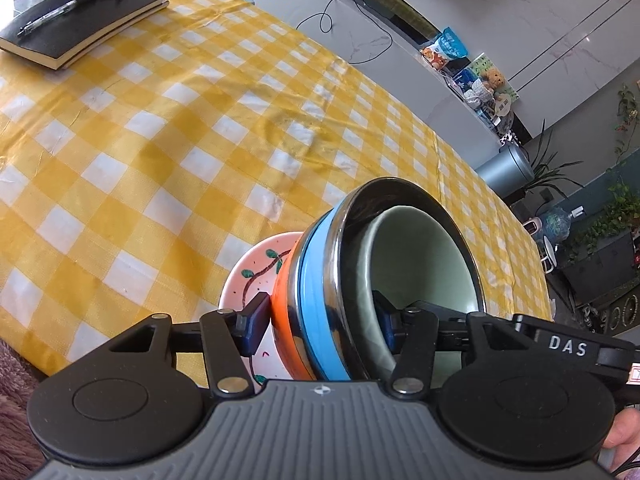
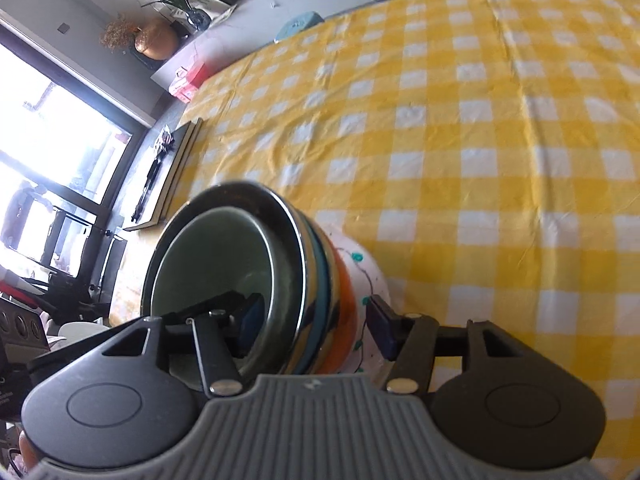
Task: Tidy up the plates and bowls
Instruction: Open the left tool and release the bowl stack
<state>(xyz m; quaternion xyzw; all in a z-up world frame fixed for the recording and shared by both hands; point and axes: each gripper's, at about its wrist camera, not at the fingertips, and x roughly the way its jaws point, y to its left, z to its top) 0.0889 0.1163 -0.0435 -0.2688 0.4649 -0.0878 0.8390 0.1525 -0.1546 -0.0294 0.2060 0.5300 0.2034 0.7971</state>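
Note:
A nested stack of bowls [image 1: 320, 300] is held tilted above the yellow checked tablecloth [image 1: 160, 140]: a pale green bowl [image 1: 424, 264] inside a dark steel-rimmed one, then blue and orange bowls, with a pink floral plate [image 1: 252, 276] underneath. My left gripper [image 1: 322, 324] is shut on the stack's near rim, one finger inside the green bowl, one against the plate. My right gripper [image 2: 316, 324] is shut on the same stack [image 2: 280, 280] from the opposite side, one finger inside the green bowl [image 2: 216, 256], one on the plate [image 2: 360, 264].
A black notebook [image 1: 80, 20] with a pen lies at the table's far left corner; it also shows in the right wrist view [image 2: 176, 168]. Beyond the table edge stand shelves with snack bags [image 1: 448, 48], plants [image 1: 548, 160] and a window [image 2: 48, 140].

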